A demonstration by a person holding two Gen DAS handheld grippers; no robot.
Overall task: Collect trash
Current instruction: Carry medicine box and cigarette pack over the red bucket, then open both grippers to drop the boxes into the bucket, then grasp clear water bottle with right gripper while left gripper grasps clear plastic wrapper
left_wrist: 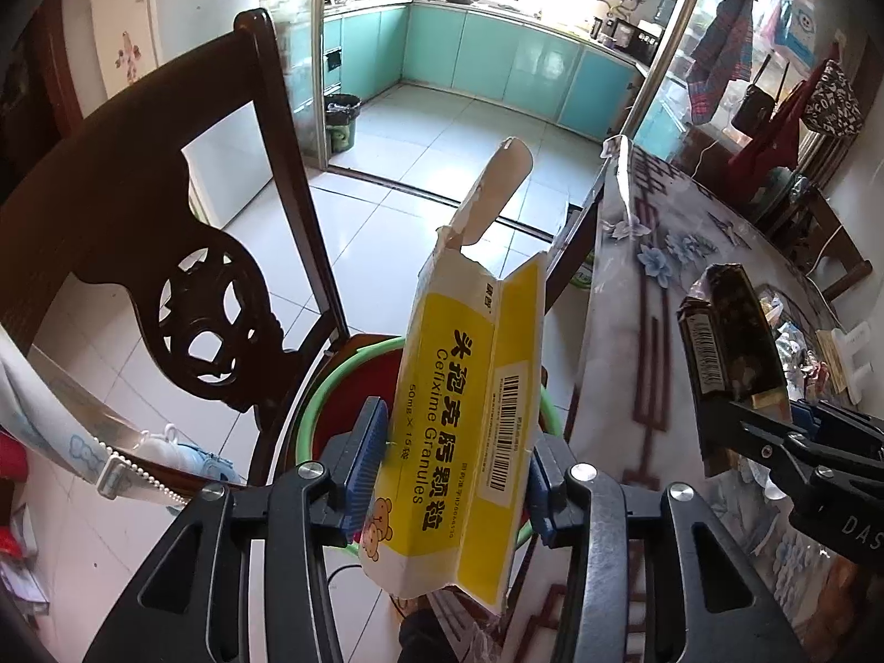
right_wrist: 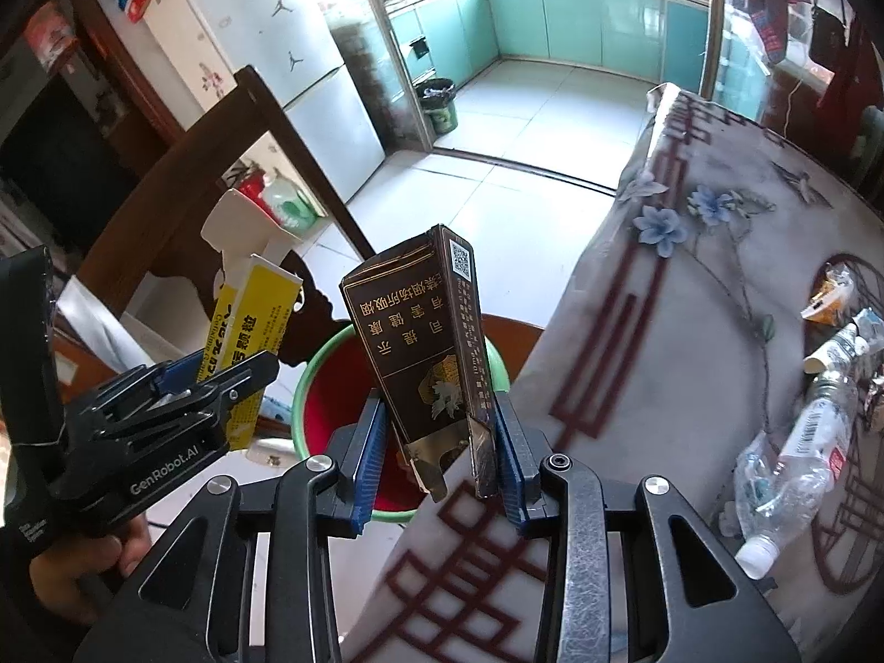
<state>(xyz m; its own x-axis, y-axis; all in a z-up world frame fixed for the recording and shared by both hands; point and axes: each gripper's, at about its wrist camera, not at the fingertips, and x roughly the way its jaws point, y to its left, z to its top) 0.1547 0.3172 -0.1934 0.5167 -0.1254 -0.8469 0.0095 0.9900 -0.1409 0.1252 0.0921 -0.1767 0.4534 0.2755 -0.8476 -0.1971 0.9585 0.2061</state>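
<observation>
My left gripper (left_wrist: 453, 475) is shut on a yellow and white medicine box (left_wrist: 469, 387), flattened, with its flap open at the top, held above a red bin with a green rim (left_wrist: 309, 414). The box also shows in the right wrist view (right_wrist: 248, 342). My right gripper (right_wrist: 439, 458) is shut on a dark brown cigarette pack (right_wrist: 425, 342), held over the same bin (right_wrist: 331, 403) next to the table edge. The pack shows at the right of the left wrist view (left_wrist: 729, 348), with the right gripper (left_wrist: 795, 431) below it.
A dark wooden chair (left_wrist: 182, 254) stands left of the bin. The table with a floral cloth (right_wrist: 690, 287) is on the right and holds a crushed clear bottle (right_wrist: 790, 469), a tube (right_wrist: 840, 342) and wrappers (right_wrist: 829, 298). A kitchen bin (right_wrist: 436, 105) stands far back.
</observation>
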